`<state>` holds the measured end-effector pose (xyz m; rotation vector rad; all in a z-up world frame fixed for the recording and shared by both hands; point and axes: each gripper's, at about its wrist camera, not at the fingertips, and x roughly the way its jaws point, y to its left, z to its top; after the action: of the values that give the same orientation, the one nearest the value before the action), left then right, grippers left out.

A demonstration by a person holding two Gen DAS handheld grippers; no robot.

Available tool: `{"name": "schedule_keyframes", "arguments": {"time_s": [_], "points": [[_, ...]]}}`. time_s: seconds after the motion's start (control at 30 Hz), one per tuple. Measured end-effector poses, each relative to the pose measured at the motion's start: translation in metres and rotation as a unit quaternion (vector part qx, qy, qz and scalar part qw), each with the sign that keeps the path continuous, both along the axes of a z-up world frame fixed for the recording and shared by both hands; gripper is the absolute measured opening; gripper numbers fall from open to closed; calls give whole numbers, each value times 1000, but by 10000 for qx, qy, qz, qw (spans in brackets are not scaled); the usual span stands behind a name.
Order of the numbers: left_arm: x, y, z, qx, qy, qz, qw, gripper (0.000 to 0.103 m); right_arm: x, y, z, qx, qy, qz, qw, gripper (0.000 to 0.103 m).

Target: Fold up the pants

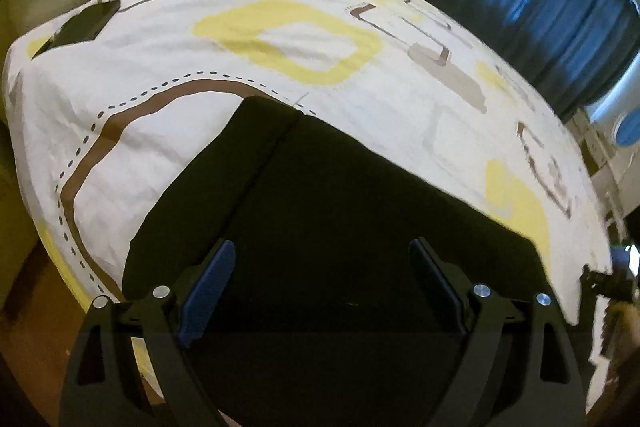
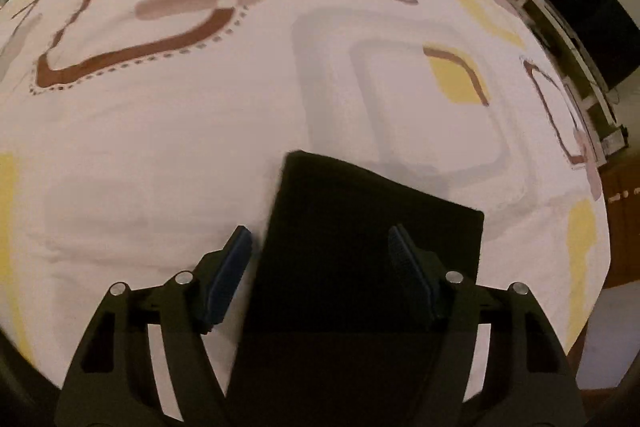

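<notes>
Black pants lie flat on a bed with a white patterned cover, a seam line running across them from the far corner. My left gripper hovers over the near part of the pants, its blue pads wide apart and nothing between them. In the right wrist view a narrower end of the pants lies on the cover with two square corners. My right gripper stands open above this end; the left pad is over the bedcover, the right pad over the black cloth.
A dark flat device with a cable lies at the far left corner of the bed. Dark blue curtains hang beyond the right side. A dark screen and shelving stand right of the bed. Brown floor shows past the bed's near-left edge.
</notes>
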<state>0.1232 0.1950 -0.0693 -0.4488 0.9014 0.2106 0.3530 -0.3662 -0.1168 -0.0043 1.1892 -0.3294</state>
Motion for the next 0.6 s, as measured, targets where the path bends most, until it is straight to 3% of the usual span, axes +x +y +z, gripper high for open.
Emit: {"name": "schedule_keyframes", "arguments": {"time_s": [0.03, 0.1, 0.17, 0.2, 0.27, 0.47, 0.6], "points": [[1, -5, 0, 114, 26, -49, 9999, 89, -2, -3, 0, 83, -23, 0, 10000, 70], [1, -11, -2, 310, 52, -152, 9994, 91, -3, -9, 0, 209, -43, 44, 9998, 57], [3, -19, -4, 622, 151, -261, 9976, 91, -7, -14, 3, 299, -81, 55, 9995, 36], [4, -24, -6, 762, 198, -306, 9964, 91, -11, -16, 7, 390, -136, 73, 9991, 32], [6, -28, -8, 959, 242, -352, 9945, 91, -20, -21, 16, 579, -298, 94, 9978, 13], [6, -24, -8, 815, 237, -246, 9961, 92, -85, -55, 66, 1138, -1418, 128, 9832, 10], [7, -24, -8, 766, 264, -205, 9965, 92, -166, -101, 90, 1519, -2228, -126, 9629, 10]]}}
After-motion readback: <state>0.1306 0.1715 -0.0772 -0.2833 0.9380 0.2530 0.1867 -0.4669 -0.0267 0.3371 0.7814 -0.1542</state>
